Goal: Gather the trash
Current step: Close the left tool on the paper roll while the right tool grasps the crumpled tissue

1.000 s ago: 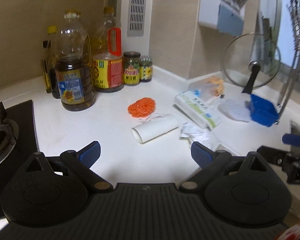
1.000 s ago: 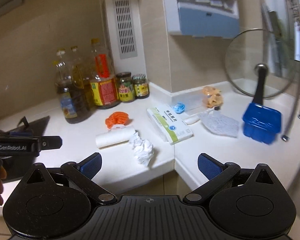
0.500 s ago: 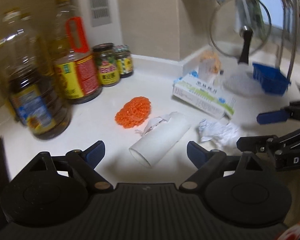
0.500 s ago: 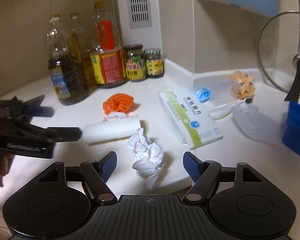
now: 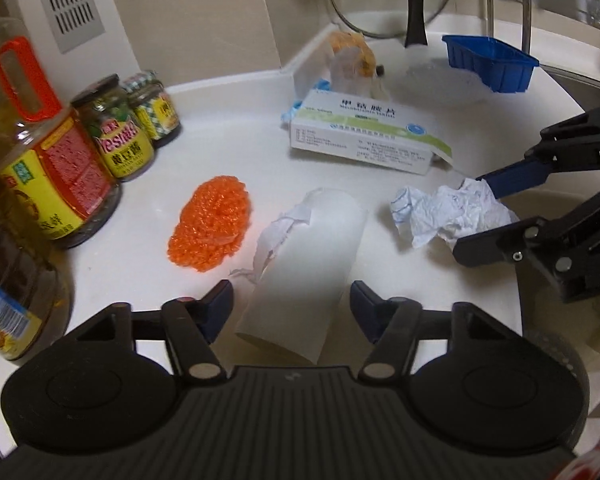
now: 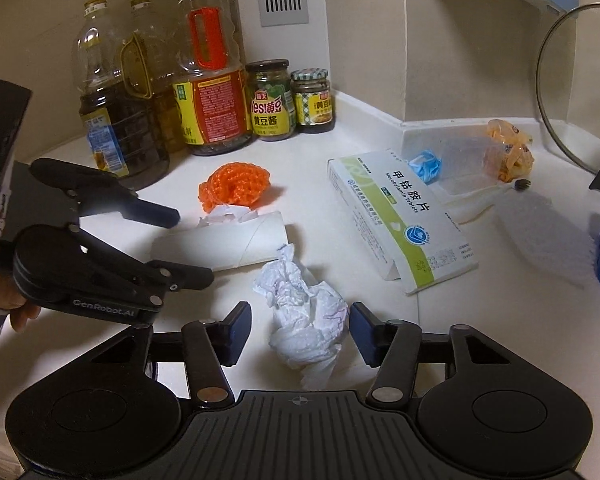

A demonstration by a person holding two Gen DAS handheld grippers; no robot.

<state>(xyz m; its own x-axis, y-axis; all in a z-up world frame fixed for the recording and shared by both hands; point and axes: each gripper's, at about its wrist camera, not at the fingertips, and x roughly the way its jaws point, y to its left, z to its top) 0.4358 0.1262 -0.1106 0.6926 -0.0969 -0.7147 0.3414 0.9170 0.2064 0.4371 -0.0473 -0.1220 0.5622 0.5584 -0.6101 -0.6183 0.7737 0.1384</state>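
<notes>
Two spread grippers: left gripper [image 5: 291, 306] straddles one cardboard tube [image 5: 304, 272], right gripper [image 6: 298, 330] one crumpled tissue [image 6: 306, 312].

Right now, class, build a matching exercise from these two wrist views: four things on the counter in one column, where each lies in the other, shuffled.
Things:
1. cardboard tube
2. crumpled tissue
3. orange scrubber
4. medicine box

Places:
A. in front of the jars
B. between the open right gripper fingers
C. beside the blue crumpled scrap
D. between the open left gripper fingers

Pairs: 1-D, 2-B, 3-A, 4-C
</notes>
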